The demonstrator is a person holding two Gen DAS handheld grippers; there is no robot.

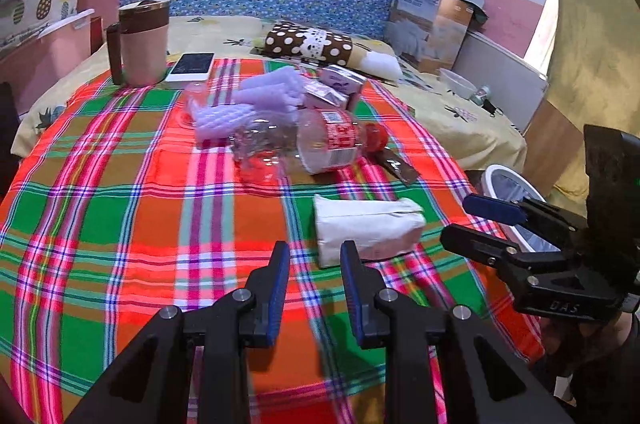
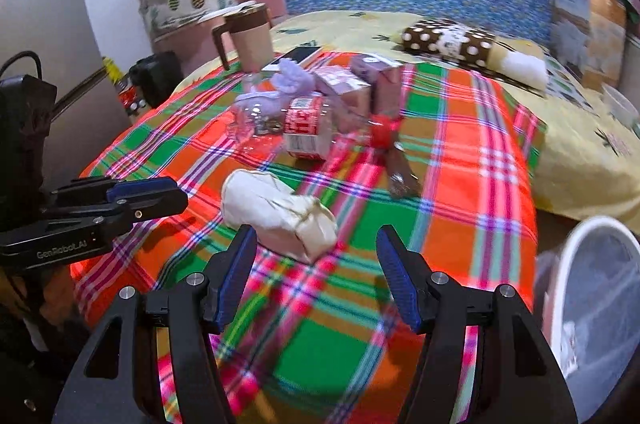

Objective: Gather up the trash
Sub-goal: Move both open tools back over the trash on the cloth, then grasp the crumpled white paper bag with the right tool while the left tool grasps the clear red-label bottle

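- Crumpled white paper wad (image 2: 280, 214), oblong and creased, lying on the red, green and orange plaid tablecloth (image 2: 460, 224), nearest of the litter to both tools.
- Right gripper (image 2: 316, 260): blue-padded fingers set well apart, nothing between them, no contact with the wad.
- Wad found just ahead of the right gripper and slightly toward its left finger; near end of the wad close to that fingertip, apart from it.
- Long axis of the wad judged diagonal in the right wrist view, far-left to near-right, so lying across the finger gap rather than along it.
- Left gripper (image 1: 314, 266): fingers parted by a narrow gap only, empty, hovering over bare cloth.
- In the left wrist view, wad ahead and off to the right of the fingertips, its near edge just beside the right finger, not between the pair.
- Judgement: right gripper better placed, being wide enough to straddle the wad and almost in line with it; a short advance with slight leftward correction called for.
- White round bin (image 2: 592, 288) with clear liner standing at the table's right edge, on the right gripper's side.
- Remaining litter farther back at mid-cloth: clear plastic bottle with red label and red cap (image 1: 332, 139), lavender plastic wrapping (image 1: 256, 103), small cartons (image 1: 340, 81).
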